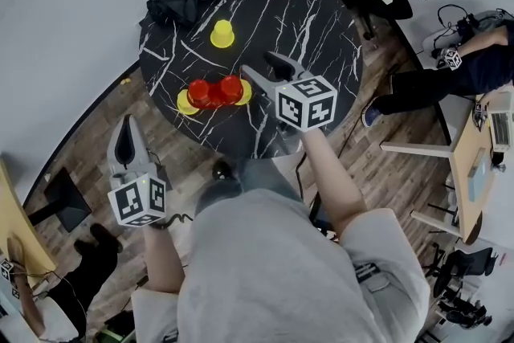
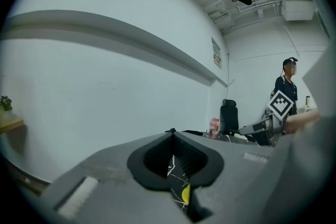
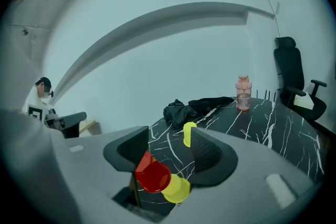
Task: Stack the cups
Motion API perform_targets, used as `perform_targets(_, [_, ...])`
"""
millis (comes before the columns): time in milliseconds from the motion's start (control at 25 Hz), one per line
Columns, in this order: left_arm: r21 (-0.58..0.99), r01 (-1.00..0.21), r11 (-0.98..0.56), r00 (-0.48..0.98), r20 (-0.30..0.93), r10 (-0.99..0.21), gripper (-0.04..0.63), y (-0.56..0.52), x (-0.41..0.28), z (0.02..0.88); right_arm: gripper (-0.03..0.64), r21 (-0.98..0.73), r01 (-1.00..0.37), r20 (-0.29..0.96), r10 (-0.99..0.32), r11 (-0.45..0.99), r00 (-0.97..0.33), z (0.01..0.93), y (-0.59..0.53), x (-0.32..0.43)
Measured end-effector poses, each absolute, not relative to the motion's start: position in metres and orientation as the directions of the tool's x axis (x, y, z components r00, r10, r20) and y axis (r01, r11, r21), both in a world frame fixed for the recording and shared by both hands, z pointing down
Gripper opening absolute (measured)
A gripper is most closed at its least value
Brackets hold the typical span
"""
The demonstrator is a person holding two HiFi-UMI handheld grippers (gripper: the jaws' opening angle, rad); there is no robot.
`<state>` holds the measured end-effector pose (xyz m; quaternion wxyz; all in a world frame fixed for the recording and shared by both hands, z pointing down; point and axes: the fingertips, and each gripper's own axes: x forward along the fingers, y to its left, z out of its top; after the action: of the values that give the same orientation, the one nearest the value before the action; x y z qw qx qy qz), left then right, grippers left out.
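Where cups lie: red-and-yellow cluster (image 1: 214, 93) on tabletop (image 1: 321, 36); 1 yellow cup (image 1: 222, 34) stands apart.
Right gripper (image 1: 261, 65): jaws wide, empty, near cluster.
Left gripper (image 1: 125, 129): jaws shut, off tabletop.
Method: I would centre 1 cup between jaws before closing.

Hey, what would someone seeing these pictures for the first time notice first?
The cluster of red and yellow cups on the near side of the black marbled round table, with a lone yellow cup behind it. The right tongs hang open beside the cluster, while the left tongs are shut, off the table's left edge.
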<state>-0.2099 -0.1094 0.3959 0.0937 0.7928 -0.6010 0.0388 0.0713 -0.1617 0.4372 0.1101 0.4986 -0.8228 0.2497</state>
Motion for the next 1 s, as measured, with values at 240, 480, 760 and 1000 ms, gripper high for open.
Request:
perform_targets(240, [0.100,-0.978,-0.185,0.202,0.199,-0.959,0.006,-0.112,-0.222,0.402,0.245,-0.273,-0.874,0.497,-0.718,0.402,-0.486,0.451,-0.210,0.080])
perform_targets(480, [0.101,-0.990,-0.098,0.119,0.224,-0.967,0.006,-0.113,-0.232,0.410,0.249,-0.254,-0.857,0.584,-0.635,0.449,-0.506,0.485,-0.251,0.072])
perform_targets(760, [0.092,-0.995,-0.030,0.055,0.279,-0.959,0.006,-0.111,-0.232,0.428,0.265,-0.260,-0.832,0.672,-0.528,0.489,-0.520,0.541,-0.281,0.054])
perform_targets(1000, [0.076,-0.997,0.010,0.015,0.317,-0.948,0.006,-0.107,-0.235,0.438,0.272,-0.223,-0.845,0.718,-0.504,0.487,-0.480,0.575,-0.301,0.047])
